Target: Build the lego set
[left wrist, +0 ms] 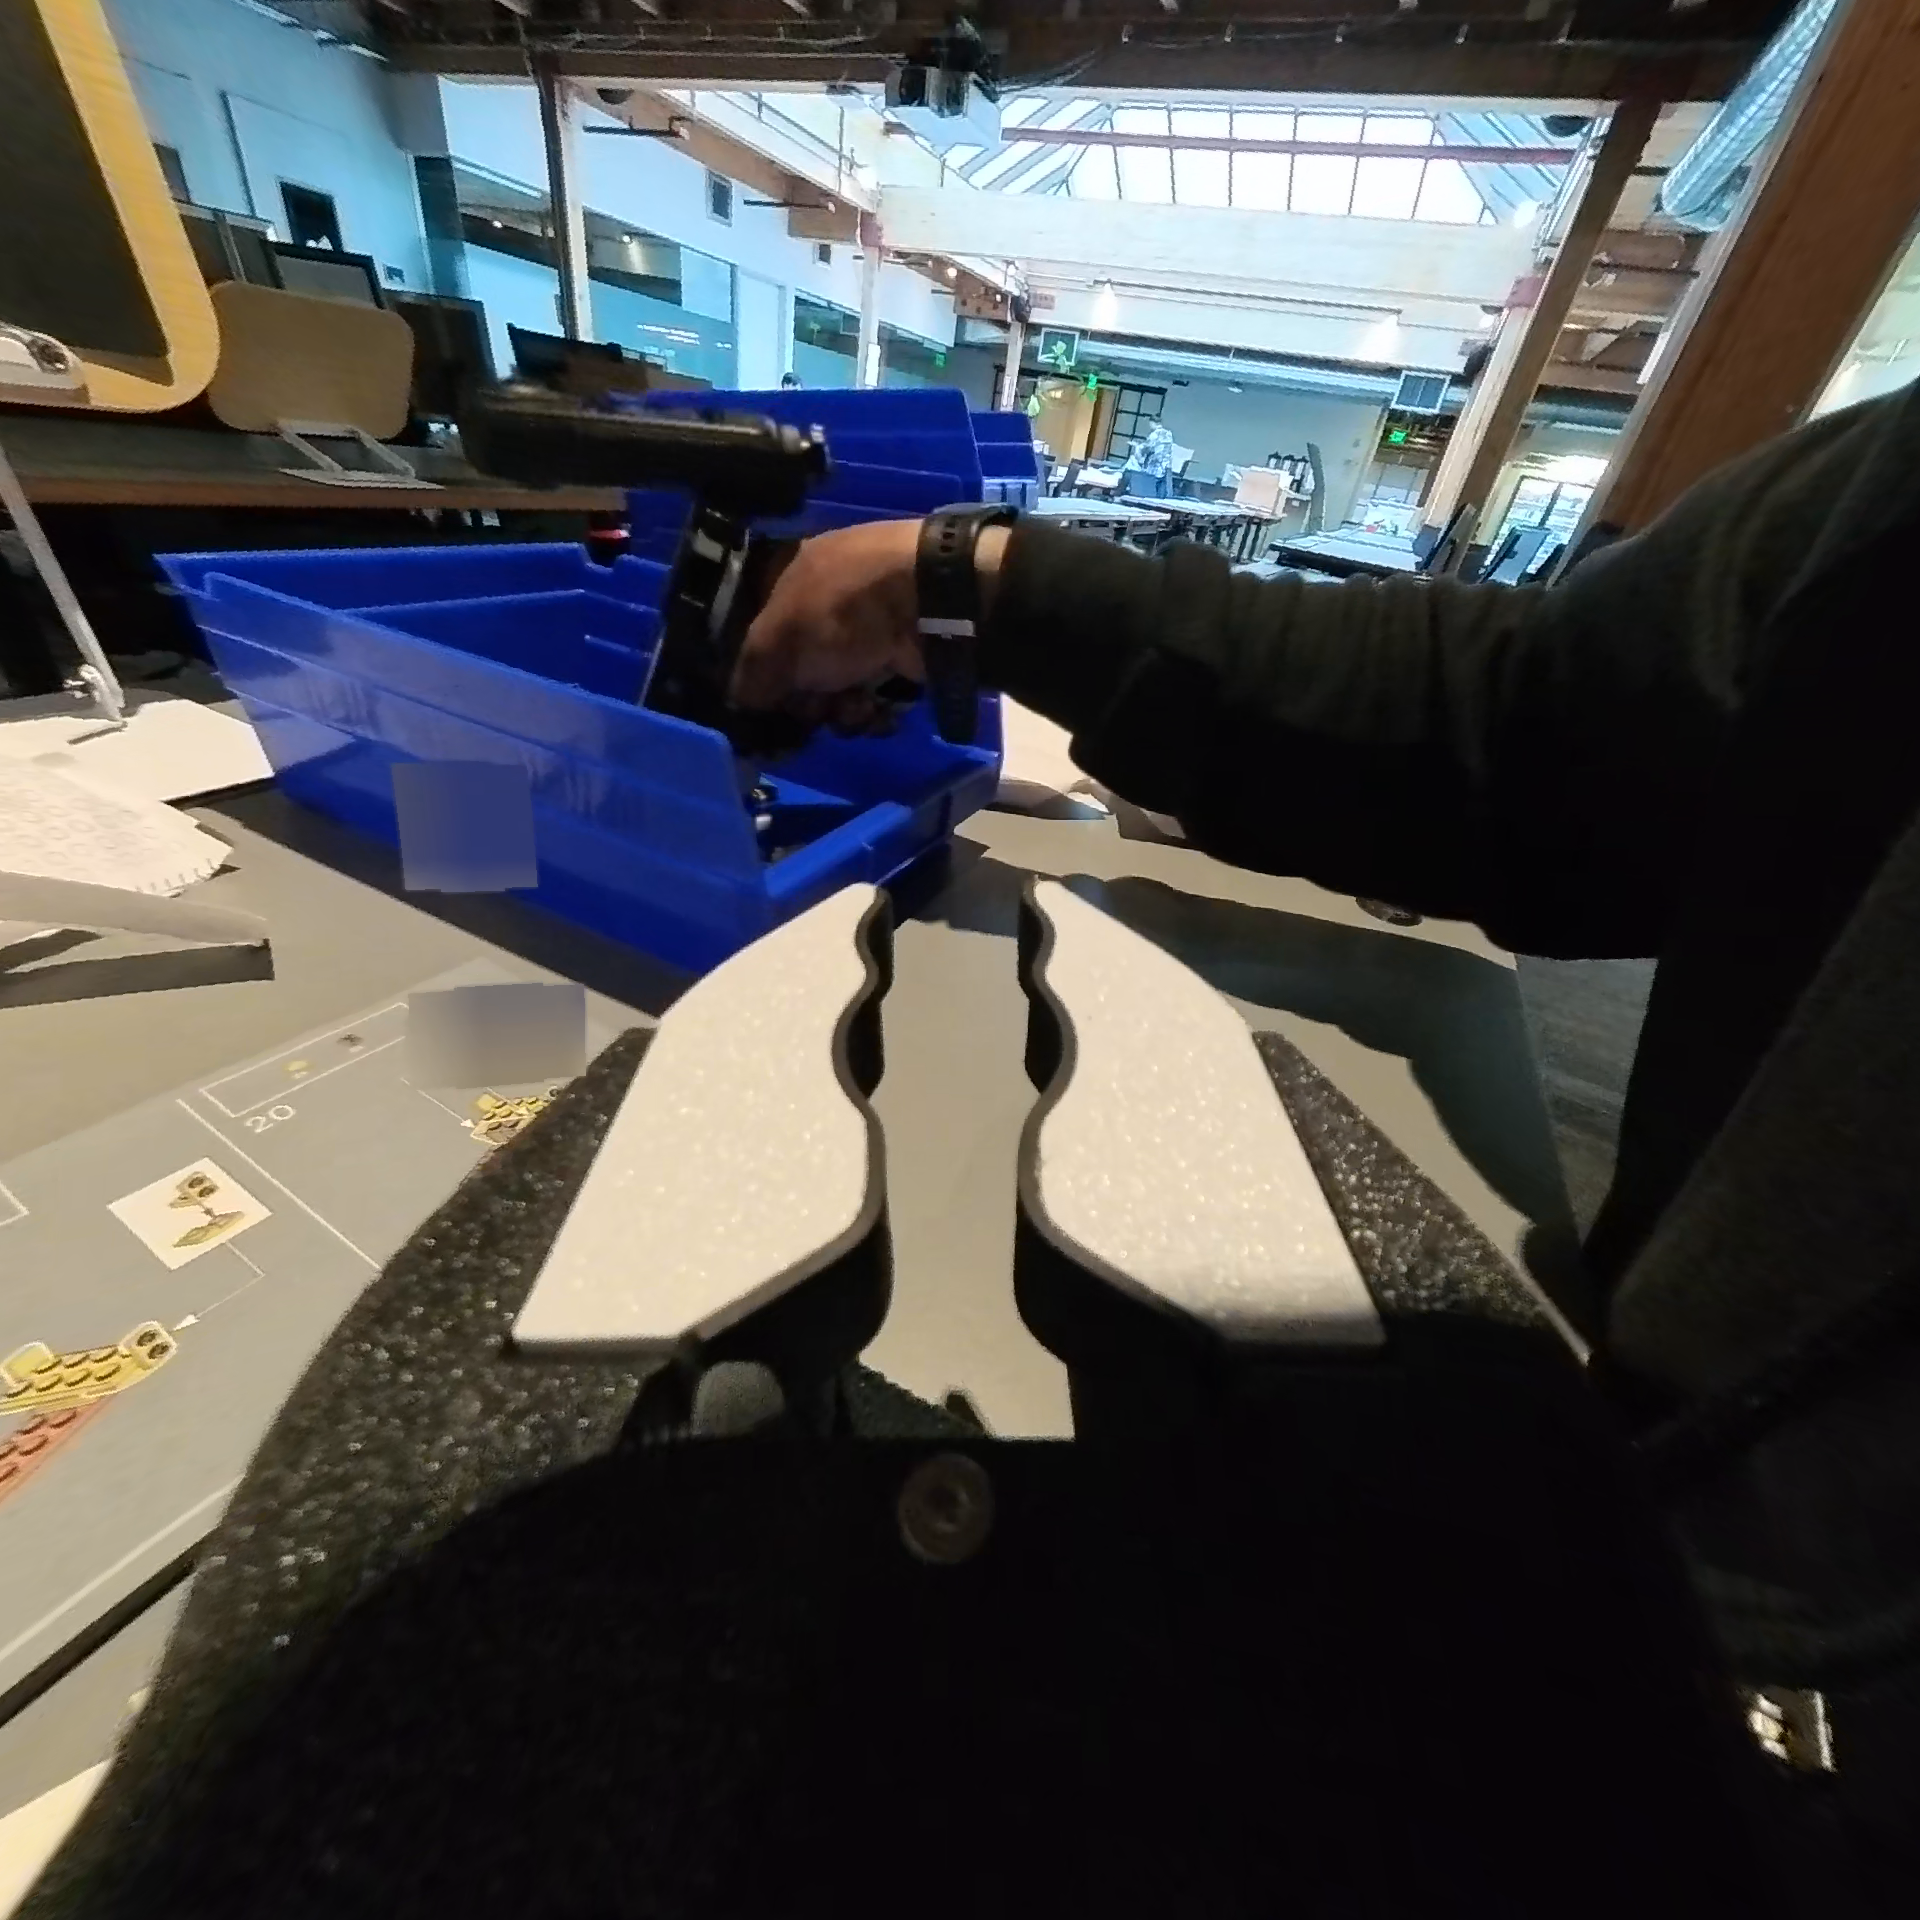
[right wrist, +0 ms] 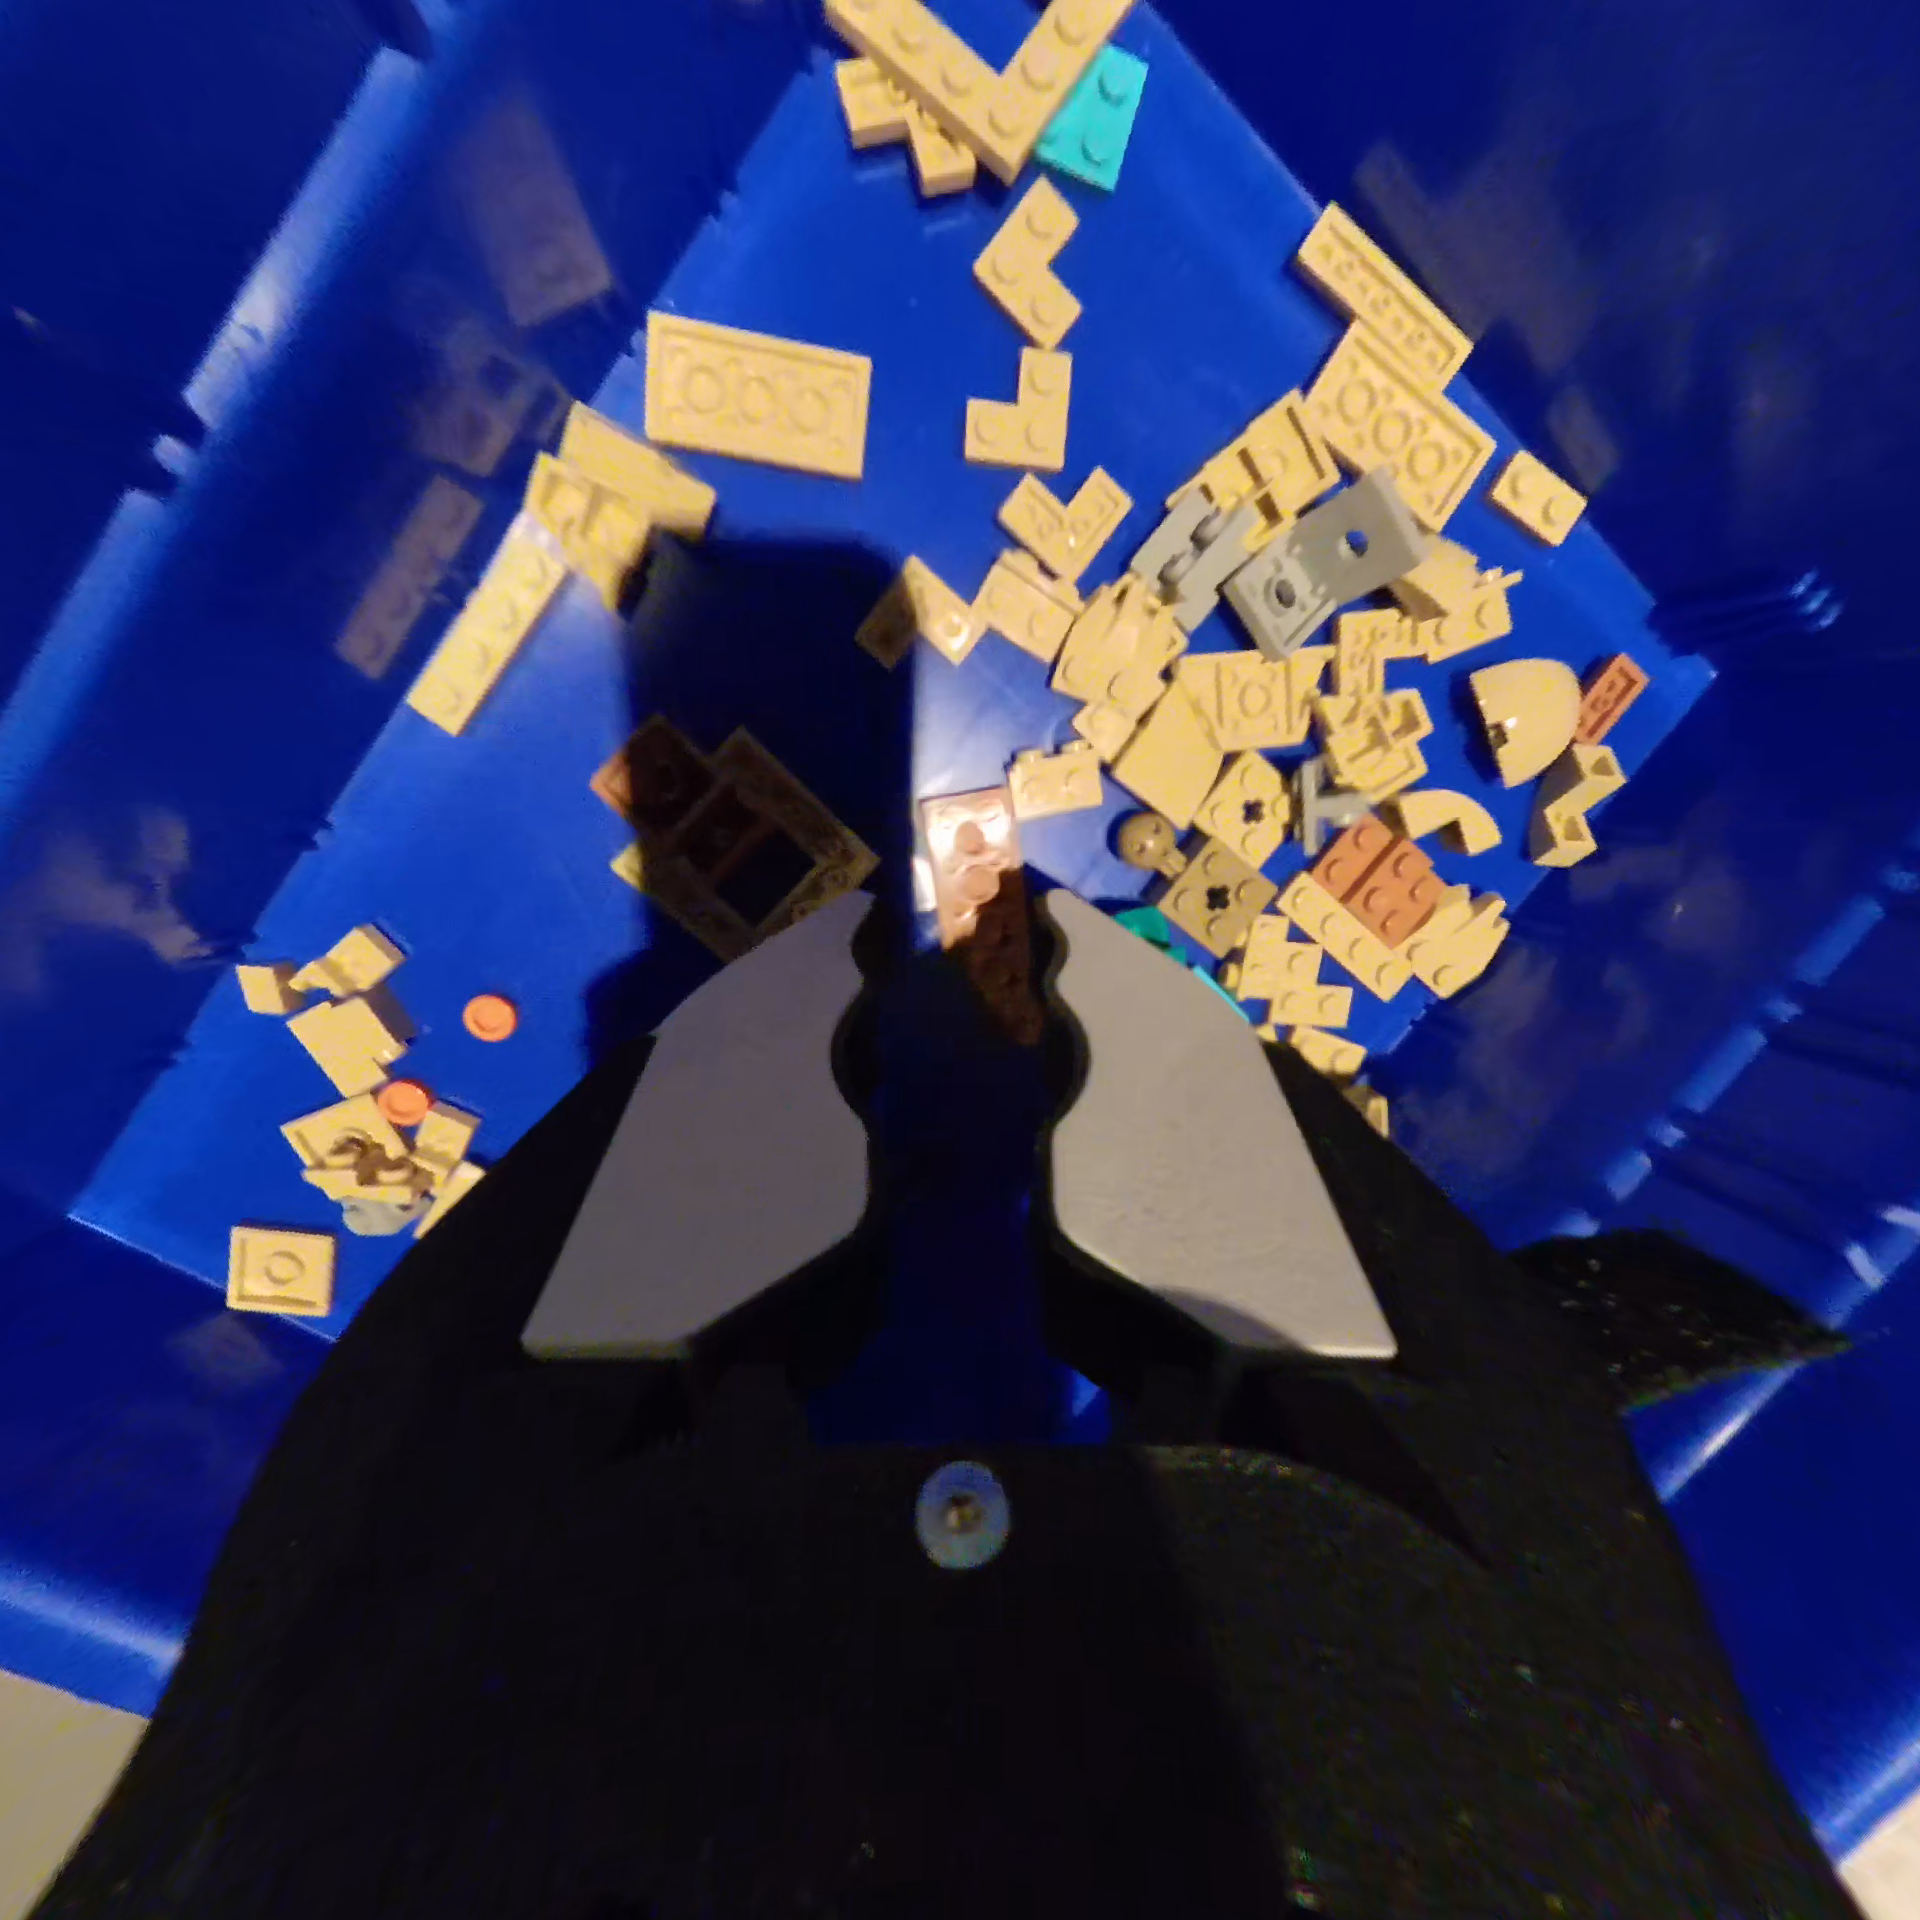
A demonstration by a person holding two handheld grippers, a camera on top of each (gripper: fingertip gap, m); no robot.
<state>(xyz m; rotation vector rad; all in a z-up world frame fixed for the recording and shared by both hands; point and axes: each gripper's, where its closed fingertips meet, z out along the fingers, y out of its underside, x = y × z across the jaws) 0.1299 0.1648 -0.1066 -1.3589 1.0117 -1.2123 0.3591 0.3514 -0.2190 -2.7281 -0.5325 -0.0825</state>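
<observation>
The left gripper (left wrist: pixel 954 914) is hovering above the grey table (left wrist: pixel 343 935) with its pale fingers (left wrist: pixel 727 1132) standing a moderate gap apart and nothing lying between them. Just beyond its tips, a blue bin (left wrist: pixel 582 748) with internal dividers is sitting on the table, and an instruction sheet (left wrist: pixel 208 1226) printed with step diagrams is lying flat to the left. A person's hand (left wrist: pixel 831 634), wearing a dark wrist strap and a dark sleeve, is gripping the handle of the right gripper (left wrist: pixel 764 816), which is pointing down into the near compartment of the bin. In the right wrist view, the right gripper (right wrist: pixel 961 920) is reaching over the bin floor (right wrist: pixel 790 260), its jaws parted by a narrow gap. A reddish-brown plate (right wrist: pixel 982 883) is lying in line with that gap, its near end passing between the fingertips (right wrist: pixel 1091 935); whether the tips are touching it cannot be told. Loose lego pieces, the set's parts, are lying scattered over this compartment: tan plates (right wrist: pixel 756 395) toward the far side, a dense tan heap with a grey bracket (right wrist: pixel 1320 561) and an orange brick (right wrist: pixel 1377 868) to the right, a dark window frame (right wrist: pixel 738 842) to the left, and a teal plate (right wrist: pixel 1091 120) near the far corner.
</observation>
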